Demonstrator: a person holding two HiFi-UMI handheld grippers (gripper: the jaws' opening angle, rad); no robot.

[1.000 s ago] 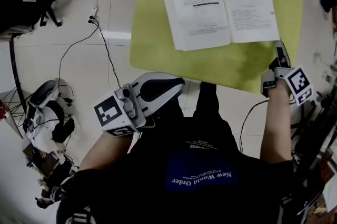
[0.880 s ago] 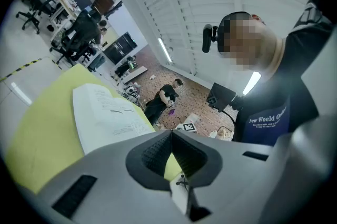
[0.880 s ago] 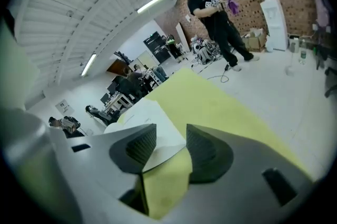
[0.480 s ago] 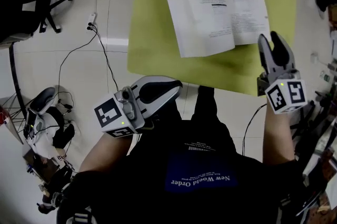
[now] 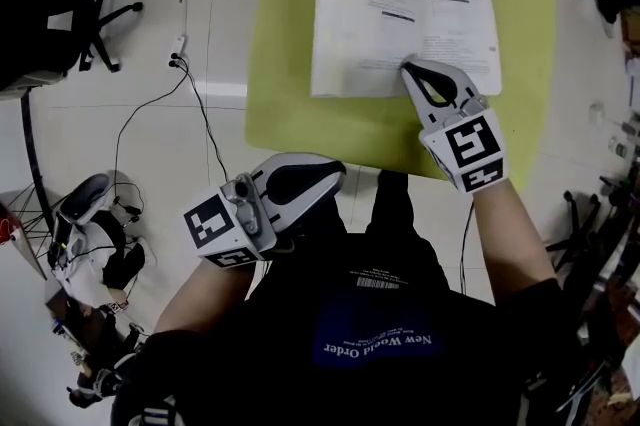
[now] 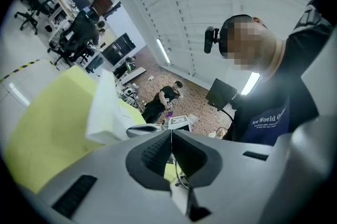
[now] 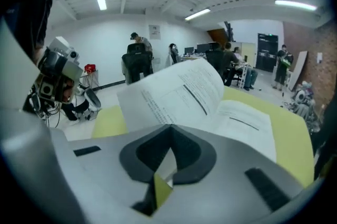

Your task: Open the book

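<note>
Hovering closest to the person, short of the book (image 5: 400, 9) and off the near edge of the yellow-green tabletop (image 5: 285, 64), the left gripper (image 5: 338, 176) has its fingers pressed together with nothing between them. Farther out, the right gripper (image 5: 408, 66) sits at the book's near edge, close to the spine. Its fingers have just been closing and now meet; whether they catch any paper I cannot tell. The book lies open on the tabletop, its left page (image 7: 174, 86) arching upward beside the flat right page.
</note>
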